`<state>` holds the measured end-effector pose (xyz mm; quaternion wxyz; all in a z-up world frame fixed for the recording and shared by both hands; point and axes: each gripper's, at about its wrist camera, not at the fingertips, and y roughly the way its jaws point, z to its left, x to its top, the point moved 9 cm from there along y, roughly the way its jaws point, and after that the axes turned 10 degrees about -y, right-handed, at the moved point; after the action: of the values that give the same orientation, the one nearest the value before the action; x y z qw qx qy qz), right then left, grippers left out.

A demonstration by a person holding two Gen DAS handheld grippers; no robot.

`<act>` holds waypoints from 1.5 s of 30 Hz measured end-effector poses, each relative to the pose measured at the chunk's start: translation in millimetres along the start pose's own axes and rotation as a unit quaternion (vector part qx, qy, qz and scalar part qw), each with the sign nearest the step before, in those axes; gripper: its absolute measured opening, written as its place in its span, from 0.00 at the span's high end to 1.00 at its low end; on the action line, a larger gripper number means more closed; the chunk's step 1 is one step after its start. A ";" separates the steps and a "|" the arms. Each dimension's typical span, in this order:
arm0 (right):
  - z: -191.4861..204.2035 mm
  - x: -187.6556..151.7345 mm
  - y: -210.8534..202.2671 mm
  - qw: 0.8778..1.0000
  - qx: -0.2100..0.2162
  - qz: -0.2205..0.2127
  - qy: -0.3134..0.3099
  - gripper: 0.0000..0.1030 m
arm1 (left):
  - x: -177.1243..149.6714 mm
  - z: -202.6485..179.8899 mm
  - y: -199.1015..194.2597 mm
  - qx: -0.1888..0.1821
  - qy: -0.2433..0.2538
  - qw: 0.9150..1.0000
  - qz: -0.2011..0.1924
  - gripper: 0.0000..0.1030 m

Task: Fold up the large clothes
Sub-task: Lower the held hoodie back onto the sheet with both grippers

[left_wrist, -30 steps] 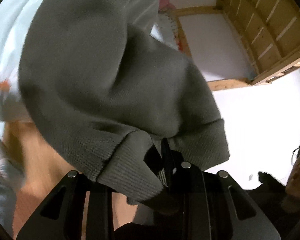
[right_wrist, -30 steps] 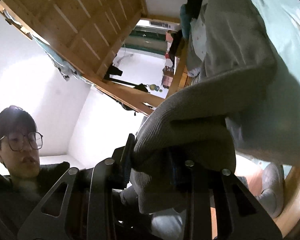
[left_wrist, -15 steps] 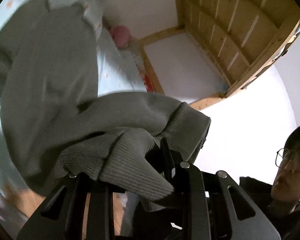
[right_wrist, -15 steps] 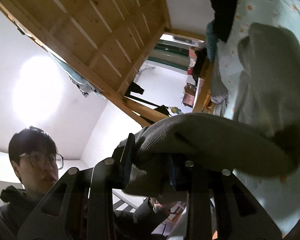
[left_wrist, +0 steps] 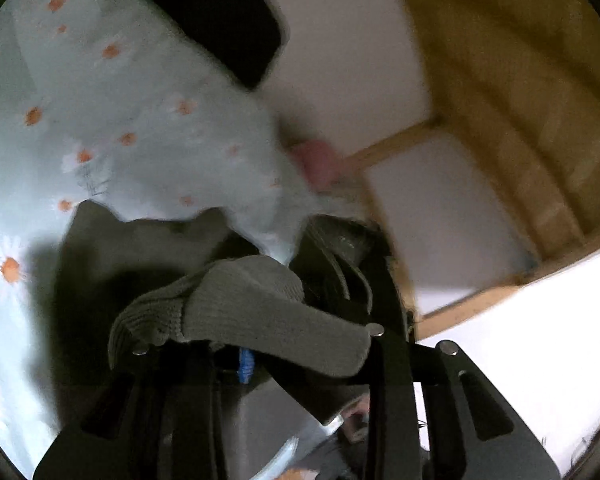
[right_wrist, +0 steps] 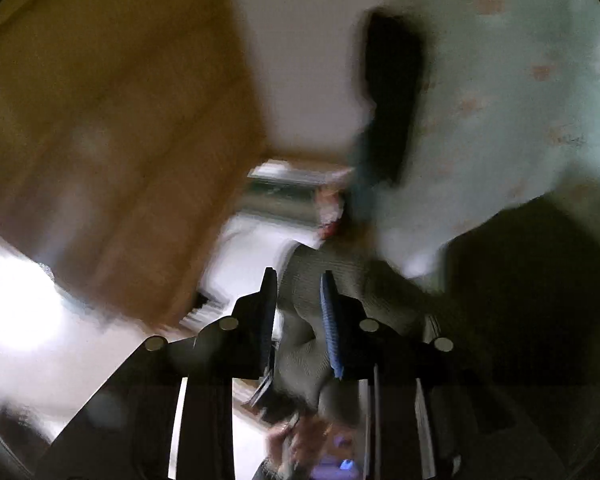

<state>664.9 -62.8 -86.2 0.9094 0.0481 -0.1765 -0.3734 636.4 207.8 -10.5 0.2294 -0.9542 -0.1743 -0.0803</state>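
Where it hung before, the grey sweater (left_wrist: 252,304) seemingly overlies the bedsheet (left_wrist: 120,128).

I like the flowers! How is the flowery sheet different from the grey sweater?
The bedsheet is pale blue with orange-centred daisies; the grey sweater is plain, ribbed knit. The sheet lies spread on the bed, while the sweater is bunched and pinched in the left gripper and right gripper. Both are soft cloth.
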 end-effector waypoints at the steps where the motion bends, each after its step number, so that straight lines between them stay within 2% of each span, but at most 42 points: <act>1: -13.9 6.2 4.8 1.000 -0.028 0.001 0.002 0.77 | 9.1 16.3 12.3 0.029 -0.010 0.999 0.009 0.70; 3: -32.9 9.6 13.7 0.996 -0.080 0.025 -0.013 0.76 | 18.5 50.6 27.4 0.046 -0.051 0.997 0.026 0.70; 4: -39.1 8.1 17.8 0.994 -0.100 0.046 -0.021 0.75 | 25.3 67.5 35.1 0.032 -0.084 0.995 0.033 0.70; 6: -36.0 0.6 26.5 0.981 -0.130 0.116 -0.080 0.49 | 32.7 88.2 41.7 0.004 -0.112 0.992 0.051 0.70; 7: -26.7 -1.6 28.4 0.973 -0.138 0.142 -0.121 0.11 | 35.4 93.4 45.2 -0.010 -0.119 0.991 0.060 0.70; 8: -19.8 -2.4 26.1 0.957 -0.172 0.158 -0.174 0.03 | 34.9 101.1 47.9 -0.021 -0.124 0.990 0.070 0.70; 9: -15.1 -2.7 25.8 0.934 -0.204 0.178 -0.234 0.03 | 34.3 105.1 50.6 -0.030 -0.128 0.988 0.077 0.70; 11: -15.5 -9.2 29.5 0.894 -0.247 0.225 -0.298 0.03 | 35.1 107.2 56.2 -0.053 -0.136 0.986 0.087 0.70; 12: -22.6 -20.3 32.9 0.879 -0.251 0.270 -0.302 0.03 | 34.6 109.9 57.2 -0.062 -0.135 0.985 0.090 0.70; 13: -30.0 -32.7 38.9 0.871 -0.242 0.311 -0.294 0.03 | 34.8 109.5 57.8 -0.070 -0.128 0.985 0.091 0.70; 14: -39.7 -48.5 45.3 0.852 -0.247 0.349 -0.302 0.06 | 34.3 105.4 57.4 -0.075 -0.119 0.986 0.093 0.70; 15: -42.5 -55.6 48.7 0.844 -0.248 0.358 -0.314 0.17 | 33.6 101.9 56.7 -0.080 -0.109 0.987 0.092 0.70; 16: -41.1 -60.4 53.4 0.844 -0.239 0.360 -0.318 0.43 | 33.2 97.8 55.7 -0.081 -0.101 0.987 0.091 0.69; 18: -32.5 -47.8 52.4 0.871 -0.219 0.316 -0.305 0.69 | 33.2 82.3 50.5 -0.079 -0.075 0.991 0.083 0.65; 19: -32.2 -34.6 47.7 0.892 -0.209 0.281 -0.285 0.80 | 34.5 68.6 43.3 -0.078 -0.054 0.992 0.083 0.61; 20: -33.7 -12.5 33.2 0.926 -0.194 0.216 -0.239 0.84 | 36.6 60.3 39.3 -0.076 -0.046 0.992 0.084 0.60; 21: -37.6 -3.3 25.1 0.938 -0.195 0.190 -0.216 0.84 | 38.4 57.4 36.8 -0.072 -0.045 0.993 0.083 0.36; 22: -44.7 4.7 16.2 0.943 -0.206 0.165 -0.202 0.85 | 46.7 51.6 30.0 -0.053 -0.038 0.996 0.064 0.07; 23: -53.0 8.5 9.3 0.943 -0.223 0.153 -0.197 0.85 | 59.0 46.2 19.8 -0.029 -0.017 0.999 0.027 0.05; 25: -68.0 13.5 -1.5 0.949 -0.234 0.133 -0.166 0.85 | 78.1 38.8 1.4 -0.018 0.006 1.000 -0.021 0.06; 28: -68.2 10.3 -4.7 0.954 -0.229 0.122 -0.150 0.85 | 91.6 42.8 -17.7 -0.015 -0.024 0.998 -0.064 0.06; 30: -65.4 10.1 -1.9 0.959 -0.222 0.112 -0.137 0.85 | 77.8 42.2 -13.1 -0.021 -0.013 0.999 -0.041 0.06; 32: -68.1 8.5 14.8 0.960 -0.222 0.111 -0.127 0.84 | 48.0 39.3 7.2 -0.007 0.031 0.999 0.014 0.06; 33: -69.2 7.1 16.7 0.959 -0.225 0.116 -0.126 0.84 | 31.5 37.2 18.7 0.002 0.054 0.998 0.043 0.06; 35: -66.6 5.2 16.2 0.958 -0.223 0.123 -0.130 0.84 | -6.0 37.6 50.0 0.028 0.103 0.989 0.107 0.05; 36: -65.7 5.7 18.9 0.958 -0.224 0.125 -0.130 0.84 | -14.4 43.2 62.5 0.052 0.116 0.985 0.114 0.05; 38: -65.1 5.4 21.1 0.957 -0.224 0.127 -0.130 0.84 | -14.5 69.4 88.1 0.131 0.119 0.979 0.102 0.05; 39: -66.1 4.8 20.8 0.957 -0.225 0.128 -0.128 0.84 | -12.9 79.7 97.7 0.140 0.107 0.979 0.100 0.06; 41: -64.8 3.4 18.9 0.958 -0.222 0.128 -0.125 0.84 | -10.6 85.6 106.5 0.113 0.071 0.987 0.094 0.06; 42: -60.2 3.1 17.7 0.961 -0.212 0.124 -0.126 0.84 | -10.1 81.1 105.3 0.090 0.063 0.989 0.094 0.06; 43: -51.3 3.6 16.4 0.966 -0.191 0.118 -0.127 0.84 | -13.8 63.8 101.4 0.012 0.047 0.993 0.112 0.26; 44: -38.4 5.1 14.7 0.973 -0.161 0.107 -0.125 0.84 | -15.1 50.8 94.5 -0.038 0.040 0.992 0.118 0.44; 45: -28.9 7.3 12.0 0.978 -0.141 0.095 -0.122 0.84 | -13.1 48.8 89.7 -0.041 0.040 0.992 0.112 0.84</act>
<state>688.0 -60.6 -108.5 0.9101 -0.1436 -0.2359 -0.3091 660.9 151.9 -93.3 0.2044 -0.9724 -0.0538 -0.0994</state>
